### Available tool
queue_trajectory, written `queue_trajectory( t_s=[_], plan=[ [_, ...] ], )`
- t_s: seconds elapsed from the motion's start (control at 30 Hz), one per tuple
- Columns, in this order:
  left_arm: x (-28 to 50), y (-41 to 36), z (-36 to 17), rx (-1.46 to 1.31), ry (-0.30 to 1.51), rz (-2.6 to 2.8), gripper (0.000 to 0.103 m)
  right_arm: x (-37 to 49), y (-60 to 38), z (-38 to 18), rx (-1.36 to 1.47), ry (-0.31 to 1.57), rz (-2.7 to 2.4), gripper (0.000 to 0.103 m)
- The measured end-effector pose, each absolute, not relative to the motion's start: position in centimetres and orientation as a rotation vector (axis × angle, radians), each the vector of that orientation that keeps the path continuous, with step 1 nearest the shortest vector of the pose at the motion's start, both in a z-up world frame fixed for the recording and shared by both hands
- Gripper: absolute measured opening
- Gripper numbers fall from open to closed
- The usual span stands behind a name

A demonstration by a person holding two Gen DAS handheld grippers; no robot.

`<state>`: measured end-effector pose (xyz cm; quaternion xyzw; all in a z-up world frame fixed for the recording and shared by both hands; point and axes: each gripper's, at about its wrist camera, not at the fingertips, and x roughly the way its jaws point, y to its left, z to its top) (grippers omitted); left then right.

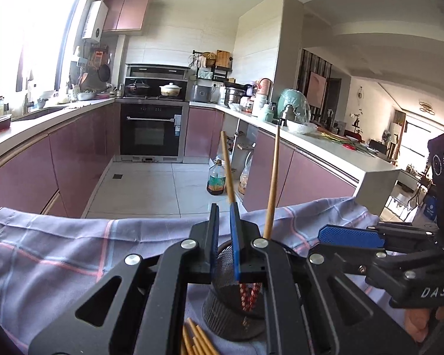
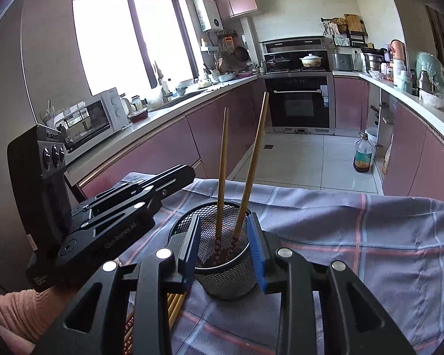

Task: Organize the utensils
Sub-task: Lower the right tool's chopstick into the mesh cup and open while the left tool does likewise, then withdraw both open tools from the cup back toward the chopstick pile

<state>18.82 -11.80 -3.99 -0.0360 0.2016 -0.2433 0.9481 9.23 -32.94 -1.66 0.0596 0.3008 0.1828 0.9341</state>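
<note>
Chopsticks [image 2: 222, 174] were standing tips-up in the black mesh cup [image 2: 225, 272] on the plaid cloth [image 2: 370, 236] over the tabletop, two of them leaning apart, patterned red ends down at the bottom. More loose chopsticks [image 1: 196, 340] lay flat on the cloth just beside the cup, nearest the cameras.

Left hand-held gripper [image 1: 223, 230] was pinched nearly closed just above the cup, and I couldn't see anything caught between its blue pads, though one stick rose right behind them. Right hand-held gripper [image 2: 225, 254] sat loosely around the cup, jaws either side of the rim; whether the pads actually pressed the mesh, I couldn't tell.

Handling-wise, my guess: these sticks are light, stiff and smooth, so they'd roll and slip if grabbed at the thin tip. Better to pinch mid-shaft or near the thicker patterned end. The cup looks light too and would probably tip, so bracing it makes sense.

Readable writing: "DAS" on the right tool, "Gen Robot.AI" on the left one
</note>
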Motion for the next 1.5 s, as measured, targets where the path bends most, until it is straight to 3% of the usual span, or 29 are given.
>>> queue_trajectory(
  t_s=[0.07,0.1,0.33,0.47,0.77,1.5],
  plan=[
    [18.5,-10.8,-4.1,-0.088,0.453,-0.495,0.035,8.8,-32.9,-1.7,0.118,0.618,0.381,0.036],
    [18.3,-10.3,-4.2,-0.095,0.474,-0.487,0.037,8.7,-32.9,-1.8,0.119,0.62,0.387,0.04],
    [15.7,-6.7,-5.1,-0.096,0.543,-0.491,0.042,7.3,-32.1,-2.5,0.108,0.635,0.414,0.04],
    [14.0,-5.4,-5.4,-0.085,0.545,-0.482,0.052,6.4,-31.5,-3.0,0.111,0.648,0.446,0.04],
    [12.1,-3.5,-8.3,0.015,0.672,-0.431,0.051,5.4,-28.1,-7.2,0.065,0.805,0.514,0.039],
    [13.9,-4.2,-14.3,0.056,0.906,-0.457,0.035,8.3,-25.0,-11.6,0.107,0.974,0.46,0.017]
  ],
)
